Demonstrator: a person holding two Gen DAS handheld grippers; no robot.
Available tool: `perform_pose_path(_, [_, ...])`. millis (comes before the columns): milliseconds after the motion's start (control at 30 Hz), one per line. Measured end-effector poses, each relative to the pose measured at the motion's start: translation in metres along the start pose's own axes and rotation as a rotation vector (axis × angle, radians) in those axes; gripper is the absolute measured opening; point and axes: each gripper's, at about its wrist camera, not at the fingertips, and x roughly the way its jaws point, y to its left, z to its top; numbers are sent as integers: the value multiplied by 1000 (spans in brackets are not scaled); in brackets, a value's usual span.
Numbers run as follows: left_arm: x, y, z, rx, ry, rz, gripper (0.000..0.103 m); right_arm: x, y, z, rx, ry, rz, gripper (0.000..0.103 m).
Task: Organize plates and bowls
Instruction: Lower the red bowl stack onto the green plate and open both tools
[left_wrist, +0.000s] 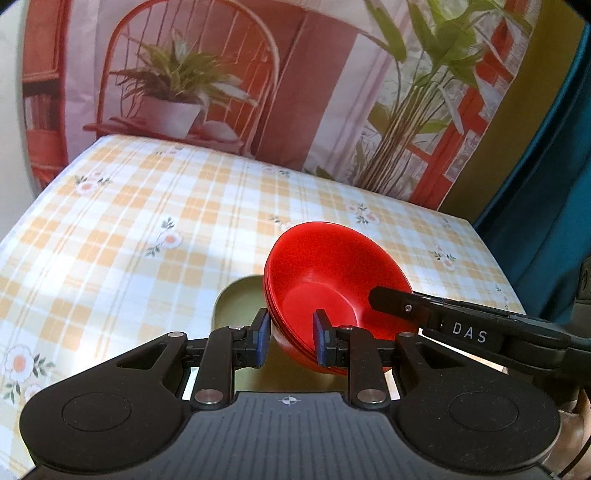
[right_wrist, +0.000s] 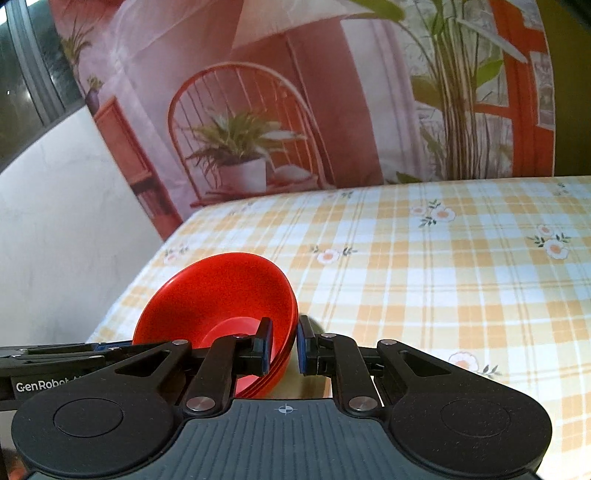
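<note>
Red nested bowls (left_wrist: 332, 280), tilted, pinched at opposite rims: left hand-held gripper (left_wrist: 291, 338) and right hand-held gripper (right_wrist: 284, 345) each narrowed onto the wall, one pad inside, one outside. Beneath, olive plate (left_wrist: 236, 302) on checked surface (left_wrist: 129, 240).

Checked tablecloth (right_wrist: 424, 280) (floral), perhaps printed backdrop (right_wrist: 295, 92)
</note>
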Motion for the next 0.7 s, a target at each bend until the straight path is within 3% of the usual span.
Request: perform_pose_path(700, [34,20,-12,-34,62,8,26,35,6,-11,-65,74,-62,13])
